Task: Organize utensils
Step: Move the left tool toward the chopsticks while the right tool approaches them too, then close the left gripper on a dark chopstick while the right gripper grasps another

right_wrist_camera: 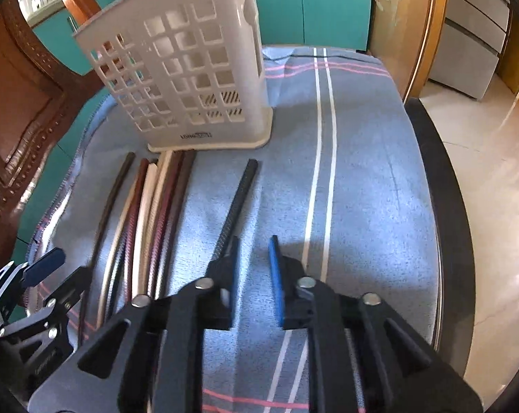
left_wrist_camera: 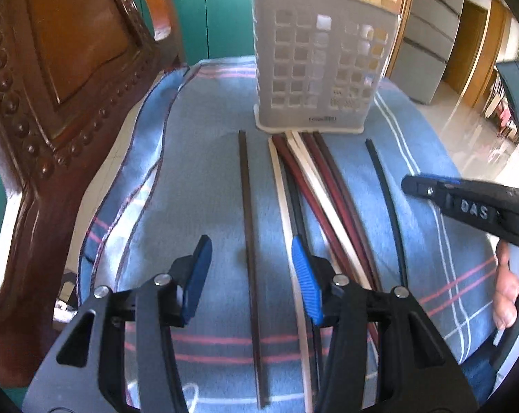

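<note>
A white perforated utensil holder (left_wrist_camera: 323, 65) stands upright at the far end of a blue striped cloth (left_wrist_camera: 204, 186); it also shows in the right wrist view (right_wrist_camera: 190, 69). Several chopsticks lie in front of it: a bundle of cream, maroon and dark ones (left_wrist_camera: 314, 186), a lone dark brown one (left_wrist_camera: 249, 241) and a lone black one (left_wrist_camera: 386, 206). My left gripper (left_wrist_camera: 250, 251) is open, straddling the brown chopstick from above. My right gripper (right_wrist_camera: 254, 258) is open and empty just right of the black chopstick (right_wrist_camera: 237, 199). The bundle shows in the right wrist view (right_wrist_camera: 156, 213).
A carved wooden chair (left_wrist_camera: 53, 79) stands close on the left. Teal cabinets (left_wrist_camera: 221, 10) are behind the table. The table's dark rim (right_wrist_camera: 441, 213) and a tiled floor (right_wrist_camera: 493, 172) lie to the right. My right gripper (left_wrist_camera: 465, 203) crosses the left view's right side.
</note>
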